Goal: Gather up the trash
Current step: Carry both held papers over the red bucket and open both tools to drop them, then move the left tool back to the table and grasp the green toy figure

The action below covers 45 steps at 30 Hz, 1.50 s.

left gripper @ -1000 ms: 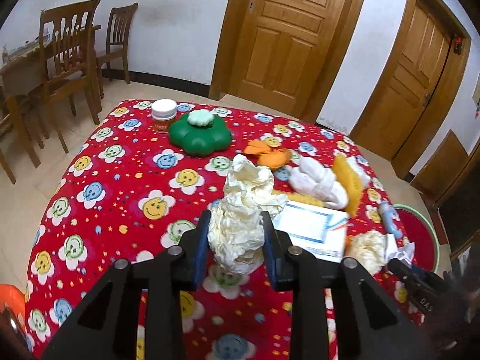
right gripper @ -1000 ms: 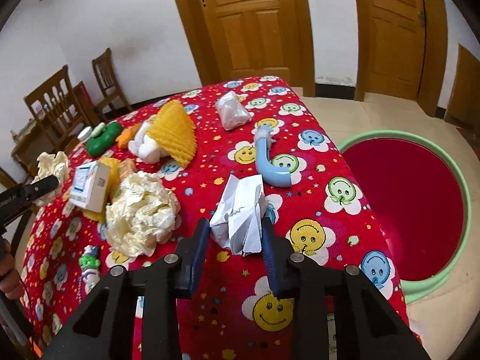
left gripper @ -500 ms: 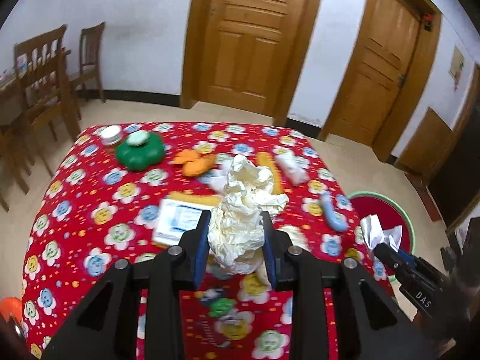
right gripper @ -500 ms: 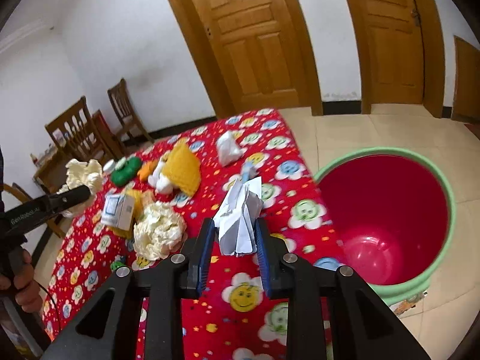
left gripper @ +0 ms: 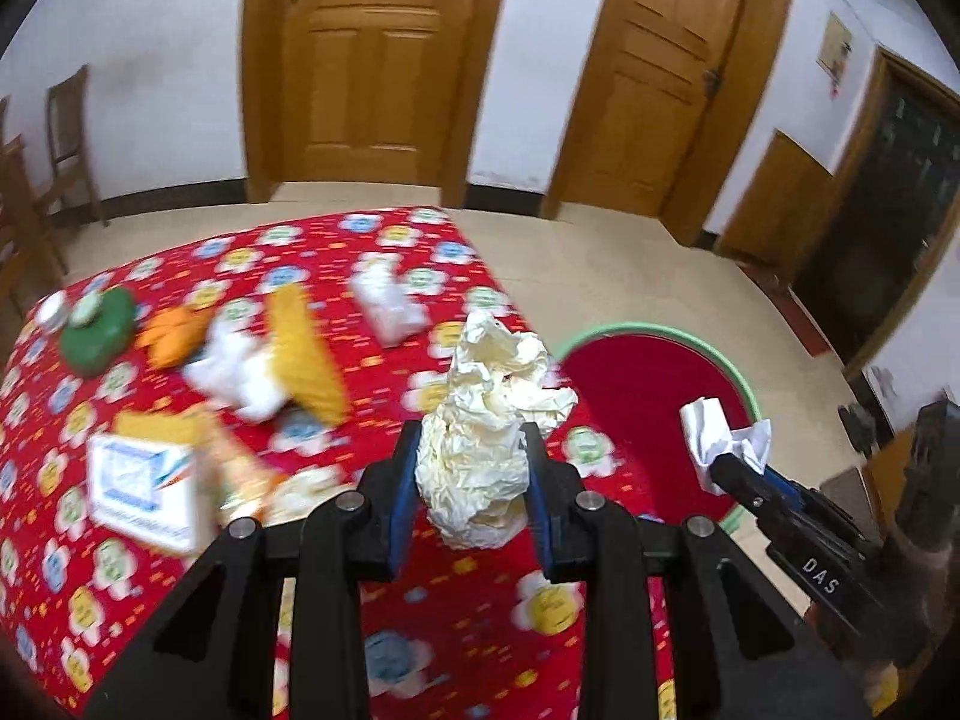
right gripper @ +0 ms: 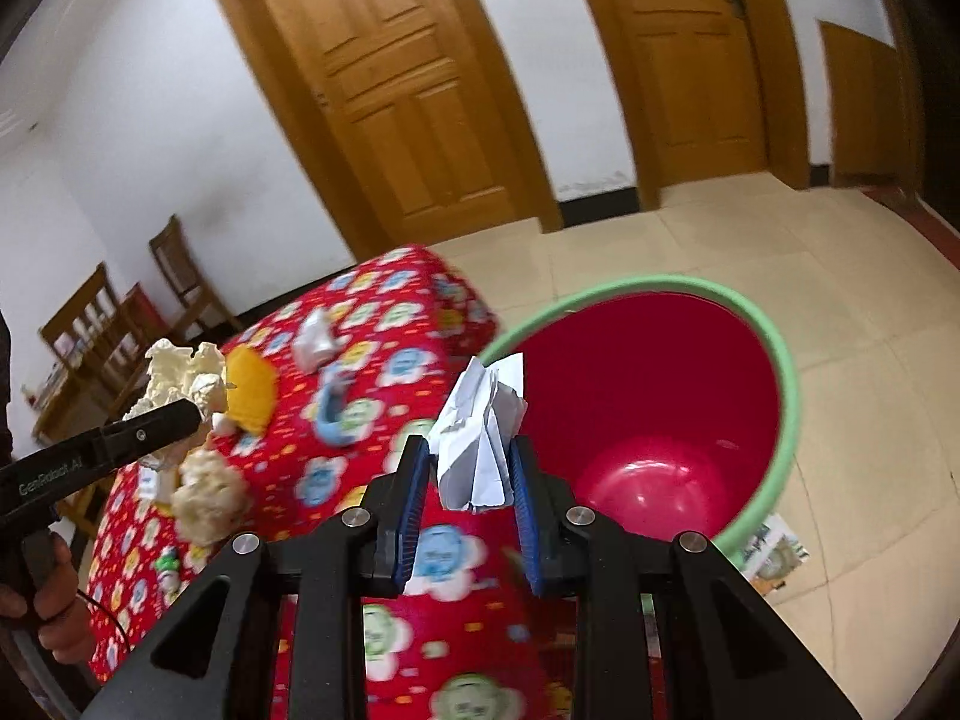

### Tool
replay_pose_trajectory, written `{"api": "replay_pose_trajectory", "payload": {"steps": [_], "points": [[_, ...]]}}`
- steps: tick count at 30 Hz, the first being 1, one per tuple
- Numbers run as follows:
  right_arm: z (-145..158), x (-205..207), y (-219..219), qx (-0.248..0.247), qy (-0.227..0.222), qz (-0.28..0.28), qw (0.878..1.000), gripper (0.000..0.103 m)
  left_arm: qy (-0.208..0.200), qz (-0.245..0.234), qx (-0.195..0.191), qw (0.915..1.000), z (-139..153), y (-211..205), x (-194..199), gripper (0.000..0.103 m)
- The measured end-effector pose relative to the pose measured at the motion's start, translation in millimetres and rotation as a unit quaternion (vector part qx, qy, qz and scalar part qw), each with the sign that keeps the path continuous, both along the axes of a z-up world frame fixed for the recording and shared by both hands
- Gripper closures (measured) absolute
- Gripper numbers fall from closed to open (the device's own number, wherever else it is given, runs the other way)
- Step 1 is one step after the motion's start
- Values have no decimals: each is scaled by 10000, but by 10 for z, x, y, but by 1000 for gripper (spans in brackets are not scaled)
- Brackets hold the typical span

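Observation:
My left gripper (left gripper: 471, 480) is shut on a crumpled cream paper wad (left gripper: 486, 420) and holds it above the table's right part, near the bin. It also shows in the right wrist view (right gripper: 180, 378). My right gripper (right gripper: 471, 480) is shut on a crumpled white paper (right gripper: 480, 432), held at the table corner beside the rim of the red bin with a green rim (right gripper: 780, 372). The right gripper and its white paper also show in the left wrist view (left gripper: 720, 438), over the bin (left gripper: 636, 372).
The table with the red smiley cloth (left gripper: 180, 540) carries a white box (left gripper: 141, 480), a yellow foam net (left gripper: 303, 348), a clear bag (left gripper: 387, 306), a green toy (left gripper: 99, 330), another cream wad (right gripper: 210, 498) and a blue object (right gripper: 333, 414). Wooden chairs (right gripper: 180, 276) stand at left.
Both grippers have swung right toward the bin with their paper held. The bin has come closer and larger in the right wrist view.

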State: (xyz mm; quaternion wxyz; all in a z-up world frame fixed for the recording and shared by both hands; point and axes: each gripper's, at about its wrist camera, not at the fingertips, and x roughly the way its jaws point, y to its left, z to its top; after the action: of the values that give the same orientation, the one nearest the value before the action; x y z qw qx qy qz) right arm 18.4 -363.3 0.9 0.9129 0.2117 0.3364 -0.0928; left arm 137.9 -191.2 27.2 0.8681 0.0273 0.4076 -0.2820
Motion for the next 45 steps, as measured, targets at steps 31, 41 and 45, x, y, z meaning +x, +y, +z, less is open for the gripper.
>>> {"api": "replay_pose_trajectory", "payload": {"steps": [31, 41, 45], "points": [[-354, -82, -602, 279, 446, -663, 9964, 42, 279, -836, 198, 9959, -341, -1114, 158, 54], [-315, -74, -592, 322, 384, -689, 9964, 32, 265, -609, -5, 9978, -175, -870, 122, 54], [-285, -94, -566, 336, 356, -681, 9965, 30, 303, -461, -94, 9984, -110, -699, 104, 54]]}}
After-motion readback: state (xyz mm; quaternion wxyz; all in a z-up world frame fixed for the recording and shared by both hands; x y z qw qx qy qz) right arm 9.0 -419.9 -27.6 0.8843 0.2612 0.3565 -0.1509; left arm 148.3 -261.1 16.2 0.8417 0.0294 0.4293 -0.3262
